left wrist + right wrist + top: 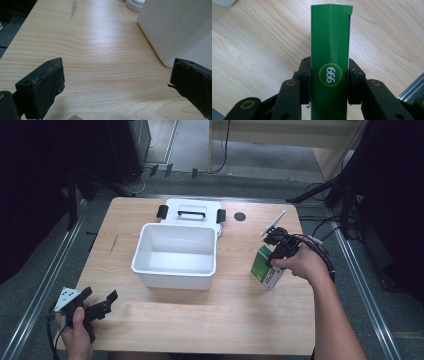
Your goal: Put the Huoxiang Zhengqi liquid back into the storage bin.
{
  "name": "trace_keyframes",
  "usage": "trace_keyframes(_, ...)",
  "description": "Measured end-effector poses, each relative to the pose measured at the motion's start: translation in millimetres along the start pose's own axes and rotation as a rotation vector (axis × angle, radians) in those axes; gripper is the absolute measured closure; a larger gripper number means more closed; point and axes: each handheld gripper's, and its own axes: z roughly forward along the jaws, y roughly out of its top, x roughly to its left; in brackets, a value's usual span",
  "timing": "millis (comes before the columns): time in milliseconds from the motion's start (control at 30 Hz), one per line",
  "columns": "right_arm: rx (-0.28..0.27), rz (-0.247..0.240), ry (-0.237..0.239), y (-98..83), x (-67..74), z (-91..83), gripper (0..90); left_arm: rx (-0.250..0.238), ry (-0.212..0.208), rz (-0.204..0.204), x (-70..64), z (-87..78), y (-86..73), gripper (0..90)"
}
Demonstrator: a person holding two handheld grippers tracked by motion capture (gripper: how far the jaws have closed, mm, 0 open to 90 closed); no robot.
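Observation:
A green and white carton box (265,266) stands on the wooden table (220,320) to the right of a white plastic bin (175,256). My right gripper (276,256) grips it from above. In the right gripper view the green box (330,50) with a "999" badge sits between the two black jaws, and both pads (306,75) press on its sides. My left gripper (102,301) rests at the table's near left corner, open, and between its jaws (116,82) lies bare wood only.
The white bin's lid (190,215) with a black handle and two black latches lies behind the bin. The bin's wall (175,27) stands close on the right in the left gripper view. A dark round hole (240,216) marks the table's far side. Metal rails (360,285) flank the table.

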Motion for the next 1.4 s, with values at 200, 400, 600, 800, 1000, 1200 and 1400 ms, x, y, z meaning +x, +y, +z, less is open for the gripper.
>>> trace_keyframes(200, -0.018, -0.124, -0.008, 1.6, 7.7, -5.8, 64.2, 0.001, 0.0, 0.0, 0.1, 0.0, 0.1, 0.0)
trace_keyframes(400, -0.066, -0.31, -0.024, 4.8, 16.7, -25.3, 64.3, 0.001, 0.0, -0.001, 0.1, 0.1, 0.1, 0.0)
trace_keyframes(600, -0.118, -0.444, -0.007, 11.9, 24.3, -49.9, 64.3, 0.001, -0.001, -0.004, 0.3, 0.3, 0.2, 0.0)
trace_keyframes(800, -0.15, -0.521, 0.014, 20.4, 31.3, -69.4, 64.3, 0.002, -0.002, -0.005, 0.3, 0.4, 0.3, 0.0)
trace_keyframes(1000, -0.164, -0.573, 0.016, 37.5, 44.4, -95.5, 64.4, 0.003, -0.002, -0.005, 0.4, 0.5, 0.4, 0.0)
trace_keyframes(1200, -0.164, -0.601, 0.024, 53.2, 53.1, -116.7, 64.4, 0.003, -0.003, -0.006, 0.6, 0.5, 0.4, 0.0)
trace_keyframes(1400, -0.161, -0.629, 0.028, 71.6, 67.1, -132.1, 64.4, 0.002, -0.005, -0.006, 0.7, 0.5, 0.4, 0.0)
